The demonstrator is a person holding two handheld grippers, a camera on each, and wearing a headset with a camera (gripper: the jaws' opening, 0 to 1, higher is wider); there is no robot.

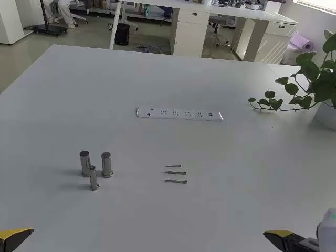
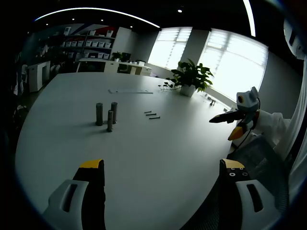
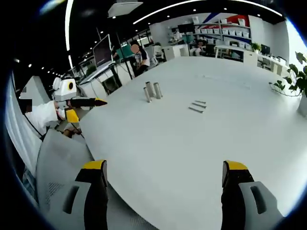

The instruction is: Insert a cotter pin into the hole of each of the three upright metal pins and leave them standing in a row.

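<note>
Three upright metal pins [image 1: 95, 169] stand in a tight cluster on the white table [image 1: 236, 173], two behind and a shorter one in front. Three cotter pins [image 1: 175, 174] lie side by side to their right. The metal pins [image 2: 106, 115] and cotter pins [image 2: 152, 115] also show far ahead in the left gripper view, beyond my left gripper [image 2: 162, 167], which is open and holds nothing. My right gripper [image 3: 164, 167] is open too, near the table edge, with the metal pins [image 3: 152, 90] and cotter pins [image 3: 197, 106] well beyond it. Yellow fingertips [image 1: 16, 235] poke in at the bottom corners of the head view.
A white power strip [image 1: 179, 114] lies mid-table behind the parts. A potted plant [image 1: 310, 79] stands at the right edge. Desks, shelves and chairs fill the room behind, where a person sits at the far left.
</note>
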